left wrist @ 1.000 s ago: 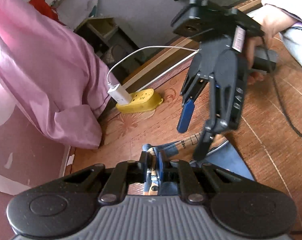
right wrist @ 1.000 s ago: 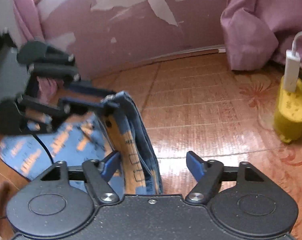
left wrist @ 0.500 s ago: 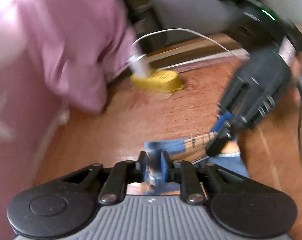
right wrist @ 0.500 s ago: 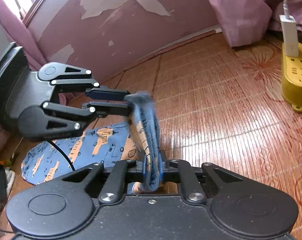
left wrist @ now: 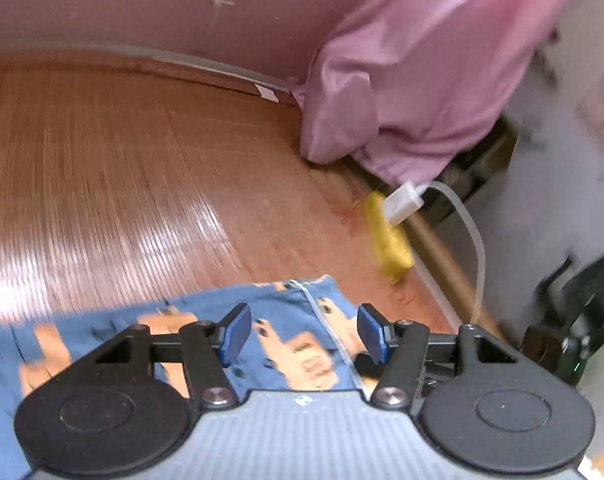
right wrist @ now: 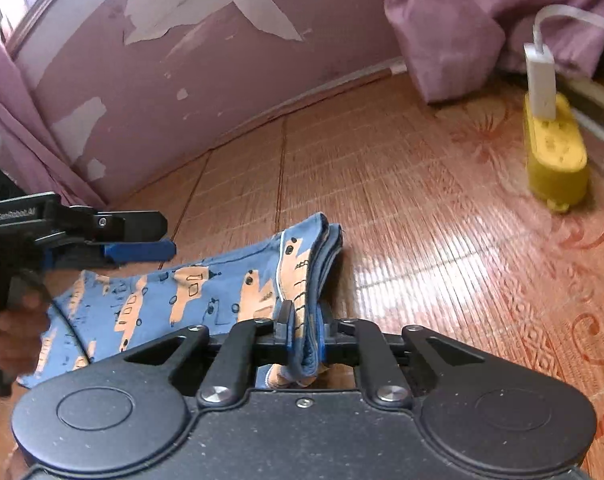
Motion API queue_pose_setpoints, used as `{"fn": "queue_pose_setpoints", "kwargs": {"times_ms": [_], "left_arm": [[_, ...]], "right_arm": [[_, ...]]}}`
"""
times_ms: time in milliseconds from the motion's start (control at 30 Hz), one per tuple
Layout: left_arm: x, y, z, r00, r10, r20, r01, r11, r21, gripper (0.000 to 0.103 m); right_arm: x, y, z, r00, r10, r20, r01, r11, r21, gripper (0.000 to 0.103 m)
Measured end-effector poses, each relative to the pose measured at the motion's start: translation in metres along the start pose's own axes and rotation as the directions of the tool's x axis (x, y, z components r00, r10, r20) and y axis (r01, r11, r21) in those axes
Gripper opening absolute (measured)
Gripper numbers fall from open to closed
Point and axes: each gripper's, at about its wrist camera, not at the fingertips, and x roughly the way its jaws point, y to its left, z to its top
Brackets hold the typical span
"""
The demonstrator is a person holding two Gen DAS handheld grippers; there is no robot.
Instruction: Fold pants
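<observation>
Blue pants printed with orange shapes lie on a reddish wooden floor, folded over so that several layers stack up along one edge. That stacked edge runs back into the right tongs, whose two fingers are pressed together on the cloth and pinch it between them.

In the left wrist view the same pants lie flat under the left tongs. Its blue-tipped fingers are spread wide apart above the cloth and grip nothing. Seen from the right wrist, the left tongs hang just above the far side of the pants, held by a person's hand at the left edge of the view.

Farther out on the floor, well apart from the pants, sits a yellow power strip with a white charger plugged into it. Behind the strip a pink curtain pools onto the floor. A pink wall with patches of peeling paint rises at the floor's far edge. The left wrist view is blurred.
</observation>
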Motion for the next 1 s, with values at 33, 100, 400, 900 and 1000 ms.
{"fn": "queue_pose_setpoints", "kwargs": {"times_ms": [33, 100, 400, 900, 1000], "left_arm": [[-0.003, 0.002, -0.001, 1.0, -0.024, -0.002, 0.024, 1.0, -0.017, 0.067], [-0.008, 0.005, -0.001, 0.998, -0.058, -0.028, 0.057, 0.998, -0.028, 0.073], [-0.052, 0.034, 0.009, 0.994, -0.113, 0.001, 0.113, 0.989, -0.091, 0.085], [-0.049, 0.105, -0.024, 0.997, -0.067, -0.037, 0.053, 0.955, -0.291, 0.072], [-0.041, 0.103, -0.024, 0.997, -0.042, -0.067, 0.021, 0.958, -0.285, 0.059]], "right_arm": [[-0.001, 0.01, 0.0, 1.0, -0.03, 0.009, 0.031, 0.999, -0.029, 0.011], [-0.005, 0.034, 0.0, 0.996, -0.085, 0.034, 0.088, 0.991, -0.101, 0.011], [-0.002, 0.16, -0.034, 0.966, -0.221, 0.135, 0.258, 0.859, -0.443, 0.011], [0.055, 0.235, -0.098, 0.958, -0.267, 0.105, 0.255, 0.623, -0.739, 0.026], [0.054, 0.237, -0.105, 0.948, -0.289, 0.135, 0.286, 0.584, -0.76, 0.035]]}}
